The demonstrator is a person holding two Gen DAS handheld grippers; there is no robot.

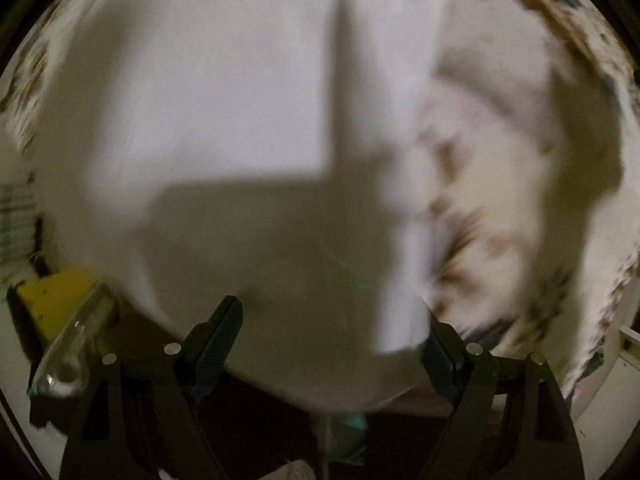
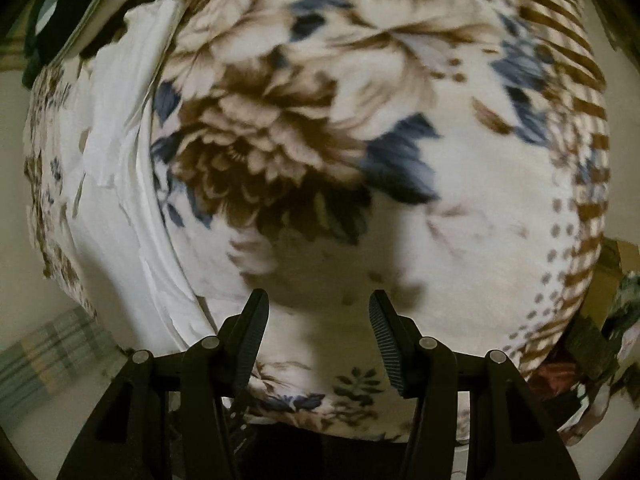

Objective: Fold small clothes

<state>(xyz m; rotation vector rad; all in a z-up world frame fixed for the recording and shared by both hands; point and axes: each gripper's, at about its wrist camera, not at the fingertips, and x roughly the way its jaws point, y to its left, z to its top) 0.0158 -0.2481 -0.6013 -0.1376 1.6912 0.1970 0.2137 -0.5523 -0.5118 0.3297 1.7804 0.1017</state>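
Floral blanket (image 2: pixel 320 128): cream, with brown flowers and blue leaves, spread ahead of the right tongs.
Yellow object (image 1: pixel 52 292): left of the left tongs, blurred.
Striped cloth (image 2: pixel 48 360): pale green, lower left of the right tongs.

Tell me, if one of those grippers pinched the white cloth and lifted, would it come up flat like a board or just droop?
Probably droop. The white cloth lies in soft ripples and creases on the flowered blanket, so it looks thin and floppy. It likely weighs little. Pushed, it would probably bunch rather than slide, since the blanket looks fuzzy.
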